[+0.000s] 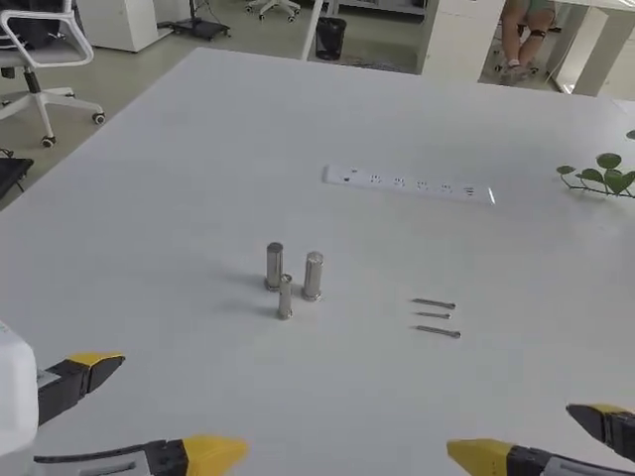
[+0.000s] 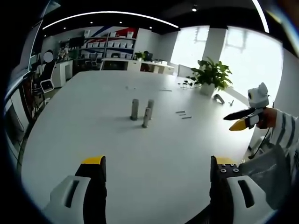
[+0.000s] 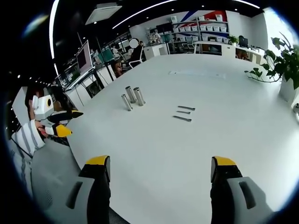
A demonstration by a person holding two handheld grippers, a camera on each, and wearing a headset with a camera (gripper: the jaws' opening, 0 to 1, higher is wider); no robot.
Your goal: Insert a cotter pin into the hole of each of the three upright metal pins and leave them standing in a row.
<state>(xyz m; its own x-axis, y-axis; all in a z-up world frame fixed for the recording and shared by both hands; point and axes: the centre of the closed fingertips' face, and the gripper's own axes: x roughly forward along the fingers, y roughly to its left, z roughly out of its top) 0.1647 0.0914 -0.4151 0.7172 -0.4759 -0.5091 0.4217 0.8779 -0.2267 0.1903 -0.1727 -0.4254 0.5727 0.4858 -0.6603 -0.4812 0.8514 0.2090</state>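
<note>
Jaws on my left gripper (image 1: 157, 407) and right gripper (image 1: 526, 432) gape empty; metal pins (image 1: 294, 276) stand clustered ahead of the left, cotter pins (image 1: 435, 317) lie ahead of the right, presumably so each reaches its own.

Take the white power strip (image 1: 407, 184) on your white table (image 1: 149, 178) as your marker. Right of it sits a leafy plant (image 1: 600, 177). Beyond it lies pale floor (image 1: 248, 30) with a black bin (image 1: 330, 38), and far to its left stands a white office chair (image 1: 40, 59). Bright windows (image 2: 243, 51) glow behind the plant, under a dark ceiling (image 2: 210, 16) with strip lights (image 2: 107, 12).
</note>
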